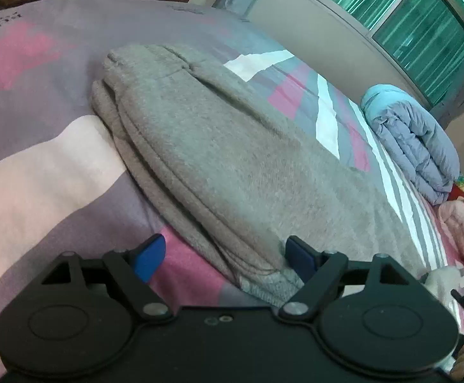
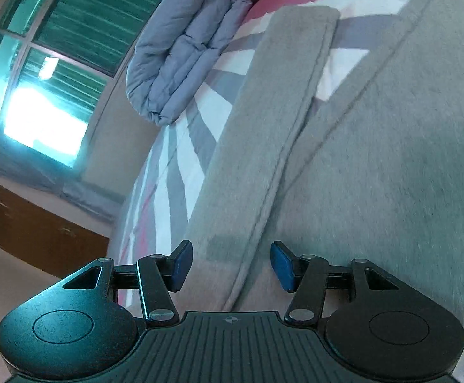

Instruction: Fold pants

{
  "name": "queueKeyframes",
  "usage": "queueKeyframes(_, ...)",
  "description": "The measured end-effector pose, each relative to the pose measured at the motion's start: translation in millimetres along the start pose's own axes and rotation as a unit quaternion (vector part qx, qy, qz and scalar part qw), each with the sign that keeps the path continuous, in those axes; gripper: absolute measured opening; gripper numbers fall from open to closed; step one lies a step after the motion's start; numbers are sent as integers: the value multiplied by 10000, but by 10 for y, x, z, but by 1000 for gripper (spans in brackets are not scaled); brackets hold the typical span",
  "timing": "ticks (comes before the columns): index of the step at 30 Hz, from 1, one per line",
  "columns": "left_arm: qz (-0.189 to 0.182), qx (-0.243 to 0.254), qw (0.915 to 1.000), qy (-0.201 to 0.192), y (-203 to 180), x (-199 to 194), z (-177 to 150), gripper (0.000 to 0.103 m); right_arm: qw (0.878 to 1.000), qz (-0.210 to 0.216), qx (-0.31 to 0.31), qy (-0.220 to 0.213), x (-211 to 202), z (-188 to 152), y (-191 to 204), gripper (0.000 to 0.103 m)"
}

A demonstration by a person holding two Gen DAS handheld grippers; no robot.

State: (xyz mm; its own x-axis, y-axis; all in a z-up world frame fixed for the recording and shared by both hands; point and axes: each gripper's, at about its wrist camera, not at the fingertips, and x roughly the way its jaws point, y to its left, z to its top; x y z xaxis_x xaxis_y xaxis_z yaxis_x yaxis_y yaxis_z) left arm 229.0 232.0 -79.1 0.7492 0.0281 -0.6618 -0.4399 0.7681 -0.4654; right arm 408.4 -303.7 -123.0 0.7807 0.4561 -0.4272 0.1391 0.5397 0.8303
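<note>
The grey pants [image 1: 219, 146] are laid on a bed, folded over into a long stack whose layered edges are seen running along the side nearer the left wrist camera. In the right wrist view the same grey pants [image 2: 375, 166] fill most of the picture, with a narrower folded strip lying across the wider part and a seam running up beside it. The bedspread [image 1: 34, 118] beneath is patterned in mauve, pink, white and grey blocks and stripes. The left gripper [image 1: 222, 257] is held low over the near end of the stack with its blue pads [image 1: 150, 257] spread wide; the edge of the fabric is seen between them, but no pad is pressed on it, though one pad is very close to the cloth. The right gripper [image 2: 232, 265] is likewise held with its blue pads [image 2: 180, 265] spread apart above the grey fabric, a hem running between them, and nothing is pinched. Farther off, a folded pale blue quilted duvet [image 1: 414, 140] is set at the bed's far edge, and a pink bundle [image 1: 461, 226] is seen just beside it. Beyond the bed a window [image 1: 423, 22] with a green-tinted pane is seen, and a brown wooden cabinet [image 2: 37, 233] stands below the wall in the right wrist view.
</note>
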Motion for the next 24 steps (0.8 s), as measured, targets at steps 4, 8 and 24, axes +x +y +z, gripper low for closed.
queueKeyframes(4, 56, 79, 10000, -6, -31, -12, -17, 76, 9993, -93, -333, 170, -5, 33, 23, 5)
queueKeyframes(8, 123, 173, 9998, 44, -126, 42, -17, 76, 9973, 223, -696, -116, -458, 10, 92, 4)
queueKeyframes(24, 519, 246, 9983, 1, -376, 80, -59, 84, 9974, -155, -158, -684, -1280, -28, -406, 54)
